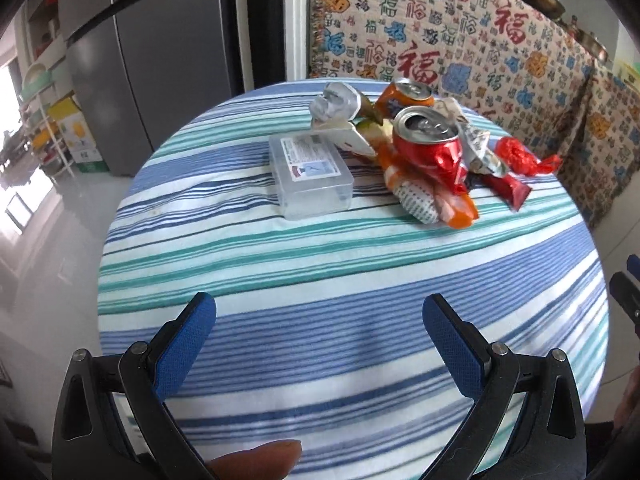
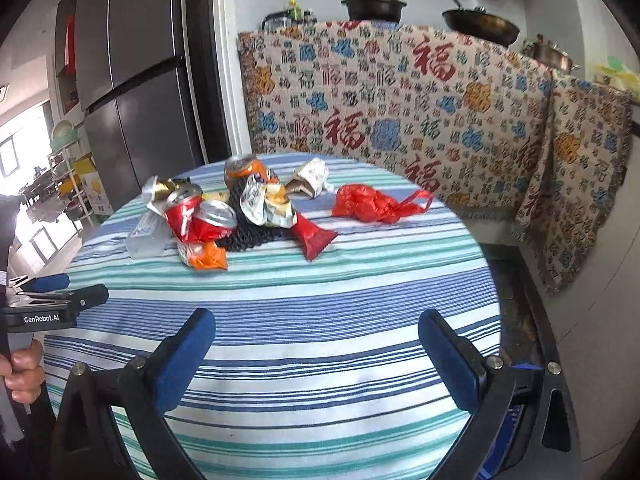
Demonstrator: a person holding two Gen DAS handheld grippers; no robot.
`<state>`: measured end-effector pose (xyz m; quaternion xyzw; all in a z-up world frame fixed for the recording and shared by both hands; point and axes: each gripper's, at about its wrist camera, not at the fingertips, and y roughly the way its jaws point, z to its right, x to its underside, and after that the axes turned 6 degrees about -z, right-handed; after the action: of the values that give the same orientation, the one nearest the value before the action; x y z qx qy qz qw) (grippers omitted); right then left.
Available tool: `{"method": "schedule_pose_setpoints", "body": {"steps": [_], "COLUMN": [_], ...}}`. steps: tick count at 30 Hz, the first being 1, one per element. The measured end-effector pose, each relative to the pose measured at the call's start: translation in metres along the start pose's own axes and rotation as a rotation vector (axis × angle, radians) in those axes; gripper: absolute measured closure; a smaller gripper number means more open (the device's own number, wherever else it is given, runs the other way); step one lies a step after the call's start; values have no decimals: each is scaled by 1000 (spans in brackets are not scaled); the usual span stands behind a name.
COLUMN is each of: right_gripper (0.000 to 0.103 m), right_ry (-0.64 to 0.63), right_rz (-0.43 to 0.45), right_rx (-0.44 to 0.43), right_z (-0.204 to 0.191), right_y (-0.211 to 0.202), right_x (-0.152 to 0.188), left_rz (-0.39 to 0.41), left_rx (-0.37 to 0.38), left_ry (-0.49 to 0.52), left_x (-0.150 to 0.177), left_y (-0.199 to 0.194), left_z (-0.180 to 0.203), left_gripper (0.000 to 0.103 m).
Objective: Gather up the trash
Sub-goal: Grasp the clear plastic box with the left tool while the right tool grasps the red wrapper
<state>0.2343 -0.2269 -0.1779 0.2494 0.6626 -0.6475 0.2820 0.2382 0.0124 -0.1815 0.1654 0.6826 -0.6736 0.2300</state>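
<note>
Closest in, the left tool (image 1: pixel 320 312) hangs over the near edge of the striped counter (image 1: pixel 320 280), blue pads spread wide and gripping nothing, a fingertip (image 1: pixel 260 460) showing beneath it. The right tool (image 2: pixel 316 328) is equally released, pads apart over bare cloth, and at the left edge of its view a hand (image 2: pixel 20 368) grips the other tool's handle. Further in sits the trash heap: a clear plastic box (image 1: pixel 310 172) on the left, a crushed red can (image 1: pixel 432 148) just beside it, lying on orange wrappers (image 1: pixel 460 216) and a printed paper wad (image 1: pixel 416 200). A red snack wrapper (image 2: pixel 312 236) pokes out toward the right, and a red plastic bag (image 2: pixel 372 204) lies slightly apart. Behind them stand an orange can (image 2: pixel 244 172) and crumpled foil (image 1: pixel 336 100). Beyond the counter hangs a patterned blanket (image 2: pixel 400 100), with a grey refrigerator (image 2: pixel 132 72) left.
</note>
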Motion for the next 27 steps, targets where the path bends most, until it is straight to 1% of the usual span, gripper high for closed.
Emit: {"method": "schedule_pose_setpoints", "body": {"steps": [2, 4, 8, 10, 13, 16, 22, 27], "right_gripper": [0, 0, 0, 0, 0, 0, 0, 0], "right_ry": [-16, -35, -64, -69, -69, -92, -116, -141], "right_rz": [-86, -139, -193, -208, -238, -248, -247, -247], "right_rx": [-16, -19, -37, -30, -30, -11, -26, -45], "right_z": [1, -1, -2, -1, 1, -3, -2, 2], "right_y": [33, 56, 87, 96, 105, 112, 127, 149], "right_x": [-4, -4, -8, -10, -15, -20, -36, -58], "left_rz": [-13, -28, -42, -43, -46, -47, -47, -46], "left_rx": [-15, -18, -28, -49, -55, -62, -88, -110], "left_ry": [6, -8, -46, -47, -44, -48, -93, -128], "left_x": [-4, -7, -13, -17, -23, -28, -43, -62], "left_y": [18, 35, 54, 60, 64, 68, 76, 88], "left_z": [4, 4, 1, 2, 2, 0, -2, -2], "left_gripper": [0, 0, 0, 0, 0, 0, 0, 0]}}
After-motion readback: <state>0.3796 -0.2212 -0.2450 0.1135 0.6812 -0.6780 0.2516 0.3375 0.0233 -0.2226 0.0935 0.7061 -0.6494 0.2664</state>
